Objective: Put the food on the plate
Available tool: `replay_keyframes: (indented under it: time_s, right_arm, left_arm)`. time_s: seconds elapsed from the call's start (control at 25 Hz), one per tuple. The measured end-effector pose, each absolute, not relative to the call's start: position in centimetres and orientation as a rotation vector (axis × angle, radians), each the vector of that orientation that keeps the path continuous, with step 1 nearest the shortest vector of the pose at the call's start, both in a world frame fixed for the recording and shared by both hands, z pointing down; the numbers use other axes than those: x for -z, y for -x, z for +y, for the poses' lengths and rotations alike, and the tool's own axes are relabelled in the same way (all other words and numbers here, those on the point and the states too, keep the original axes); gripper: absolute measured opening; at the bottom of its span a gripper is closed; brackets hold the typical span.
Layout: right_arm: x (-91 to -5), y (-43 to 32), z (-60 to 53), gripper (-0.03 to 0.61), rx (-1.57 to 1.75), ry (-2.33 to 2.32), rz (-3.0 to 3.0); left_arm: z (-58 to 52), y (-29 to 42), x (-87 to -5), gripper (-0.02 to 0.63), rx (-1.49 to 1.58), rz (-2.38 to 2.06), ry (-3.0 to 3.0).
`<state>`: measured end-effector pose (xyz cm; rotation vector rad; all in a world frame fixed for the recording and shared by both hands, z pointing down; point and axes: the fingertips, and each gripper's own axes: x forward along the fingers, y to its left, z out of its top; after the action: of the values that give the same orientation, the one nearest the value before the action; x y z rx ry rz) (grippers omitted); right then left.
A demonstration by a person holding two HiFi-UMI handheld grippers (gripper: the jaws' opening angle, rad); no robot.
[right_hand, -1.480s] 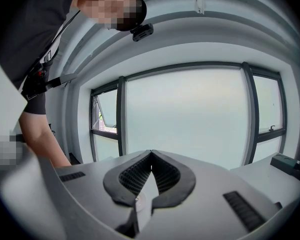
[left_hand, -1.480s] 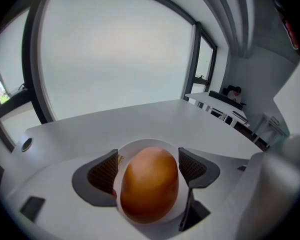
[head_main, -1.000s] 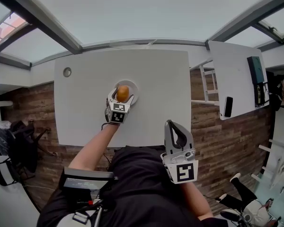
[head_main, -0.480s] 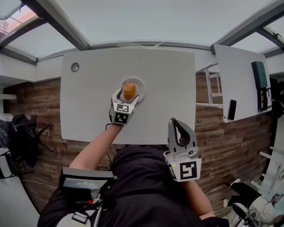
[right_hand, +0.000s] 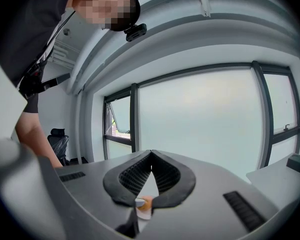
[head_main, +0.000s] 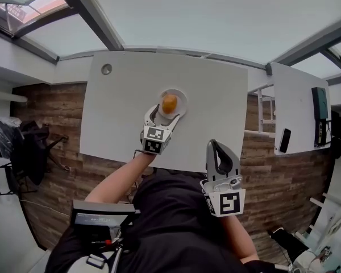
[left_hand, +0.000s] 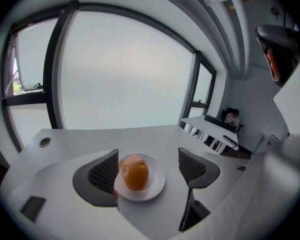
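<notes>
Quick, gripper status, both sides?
Left gripper: open, jaws either side of the food on the plate.
Right gripper: shut, holding nothing.

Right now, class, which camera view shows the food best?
The left gripper view: the food sits large on the plate between open jaws. The head view shows it small; the right gripper view, only a sliver.

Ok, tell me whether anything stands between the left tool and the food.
Nothing visible does. The left tool is open, with its jaws either side of the orange food, which already sits on the white plate. The right tool is shut and held back near the person's body, clear of both.
</notes>
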<state>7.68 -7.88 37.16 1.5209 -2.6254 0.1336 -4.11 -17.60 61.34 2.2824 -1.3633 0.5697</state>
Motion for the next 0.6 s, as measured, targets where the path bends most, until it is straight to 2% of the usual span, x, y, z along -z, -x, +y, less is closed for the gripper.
replay_keyframes:
  time_s: [0.24, 0.44, 0.52, 0.6]
  right_arm:
    - [-36.7, -6.2, -7.6, 0.006, -0.120, -1.489, -2.665]
    - [-36.3, -5.6, -7.3, 0.006, -0.112, -1.470, -2.691]
    - [-36.2, -5.4, -7.3, 0.006, -0.117, -1.465, -2.700]
    - [-36.2, -5.1, -7.2, 0.006, -0.120, -1.457, -2.711]
  left_arm:
    - [-15.1, 5.0, -59.9, 0.368, -0.483, -1.408, -2.286]
    - [-13.7, 5.6, -55.7, 0.367, -0.319, -1.491, -2.272]
    - [-13.2, 5.6, -54.2, 0.302, -0.251, -1.512, -2.295]
    - [-12.8, 5.5, -52.0, 0.289, -0.220, -1.520, -2.328]
